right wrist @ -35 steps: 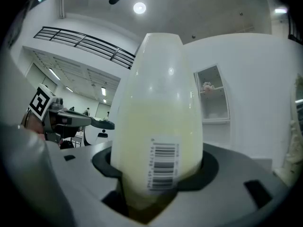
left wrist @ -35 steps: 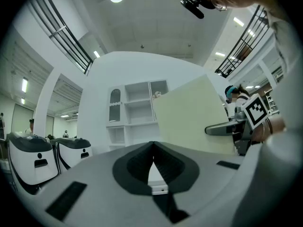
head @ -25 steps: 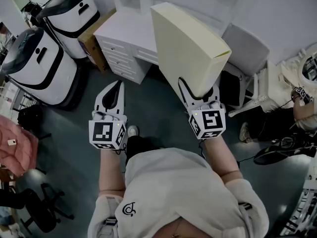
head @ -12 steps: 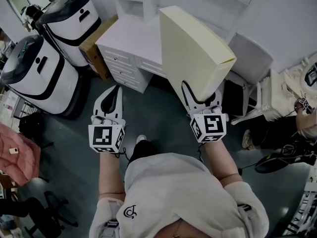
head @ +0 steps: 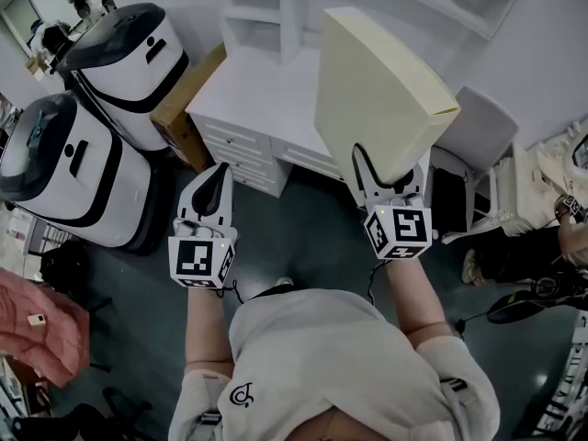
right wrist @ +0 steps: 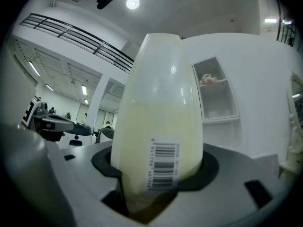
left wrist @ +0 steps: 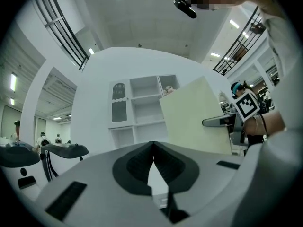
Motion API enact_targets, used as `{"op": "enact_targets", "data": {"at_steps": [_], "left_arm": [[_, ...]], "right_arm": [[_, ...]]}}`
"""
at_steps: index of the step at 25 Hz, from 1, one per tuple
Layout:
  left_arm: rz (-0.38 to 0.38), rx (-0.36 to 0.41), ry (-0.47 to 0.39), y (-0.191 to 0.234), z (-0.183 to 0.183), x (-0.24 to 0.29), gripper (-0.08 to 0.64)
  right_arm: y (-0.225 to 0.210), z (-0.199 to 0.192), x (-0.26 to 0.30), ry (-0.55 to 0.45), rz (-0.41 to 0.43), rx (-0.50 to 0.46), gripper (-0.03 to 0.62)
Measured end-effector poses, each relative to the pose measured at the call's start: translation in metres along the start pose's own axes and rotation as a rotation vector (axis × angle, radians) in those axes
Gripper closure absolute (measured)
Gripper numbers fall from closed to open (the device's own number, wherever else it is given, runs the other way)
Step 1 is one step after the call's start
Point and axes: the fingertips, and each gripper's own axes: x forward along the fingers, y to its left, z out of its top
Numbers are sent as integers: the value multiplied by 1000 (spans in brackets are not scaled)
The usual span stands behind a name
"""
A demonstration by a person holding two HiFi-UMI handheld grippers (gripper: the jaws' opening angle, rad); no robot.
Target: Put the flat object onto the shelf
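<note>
The flat object is a wide, thin pale-yellow box. It stands upright, its lower edge clamped in my right gripper, which is shut on it. In the right gripper view the box fills the middle and shows a barcode label on its edge. My left gripper hangs beside it, shut and empty, its pads meeting. The white shelf unit stands ahead, above a white desk. In the left gripper view the shelf has open compartments, with the box just to their right.
A white desk with drawers stands under the shelf. Two white-and-black machines and a cardboard box lie to the left. A grey chair and a seated person are to the right.
Both grippers and the box have moved forward, closer to the desk and shelf. The right gripper's hold on the box has not changed.
</note>
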Motion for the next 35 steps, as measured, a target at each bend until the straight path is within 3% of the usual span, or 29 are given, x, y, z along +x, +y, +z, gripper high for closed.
{"op": "enact_targets", "data": {"at_steps": [5,15,23,30,35], "left_arm": [[-43,-18,8,48,-7,37,548],[-92,-61,8,78,-33,118,548],[-98,10,-14,103,-24,213,548],[-185,16,-39,128,-21,282,548],[-329,7,-68,140,-17,321,548]], "right_arm": [[16,-2,53,9,-62,37,295],[5,-24,141,30,-54,17,298],[-38,-22,222,0,-38,17,298],[-68,-8,263,14,-132,-96,298],[-67,17,287,66,-214,-286,296]]}}
